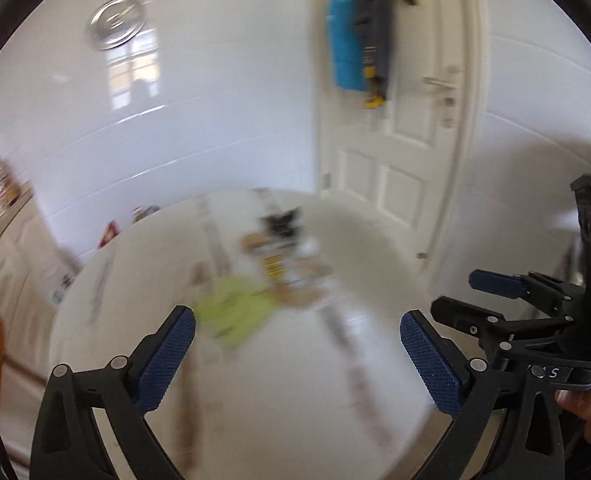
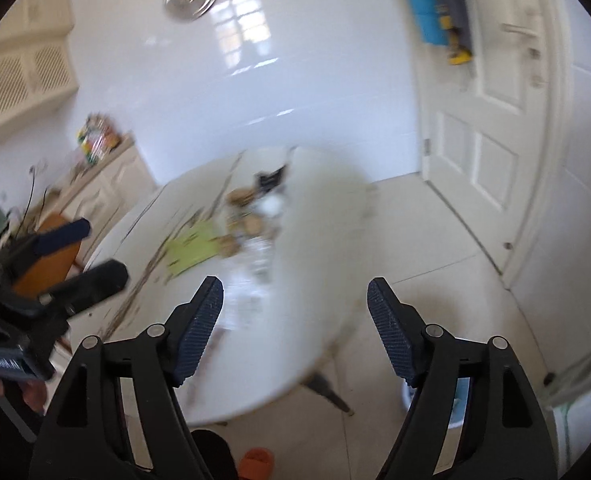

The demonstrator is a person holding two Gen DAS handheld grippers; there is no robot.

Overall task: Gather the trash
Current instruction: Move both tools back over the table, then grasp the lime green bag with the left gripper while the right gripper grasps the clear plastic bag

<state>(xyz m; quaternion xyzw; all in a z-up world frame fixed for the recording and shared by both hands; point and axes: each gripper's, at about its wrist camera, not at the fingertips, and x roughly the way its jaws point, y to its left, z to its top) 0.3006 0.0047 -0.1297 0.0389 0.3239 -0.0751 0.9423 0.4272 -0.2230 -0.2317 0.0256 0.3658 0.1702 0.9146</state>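
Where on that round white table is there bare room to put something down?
The round white table is bare along its right side and near edge, right of the lime-green paper. The middle is crowded: blurred brown and white scraps beside that paper, reaching a black item toward the far edge.

The big white door (image 1: 399,136) has coats (image 1: 359,28) hanging on it, blue, grey and yellow. To the left of the door is a shiny white tiled wall (image 1: 223,92) with a round silver plate (image 1: 116,22) high up, and window light glints on the tiles just under the plate. Below the door lies a pale tiled floor (image 2: 435,248), and far to its left stand cream cupboards (image 2: 107,184).
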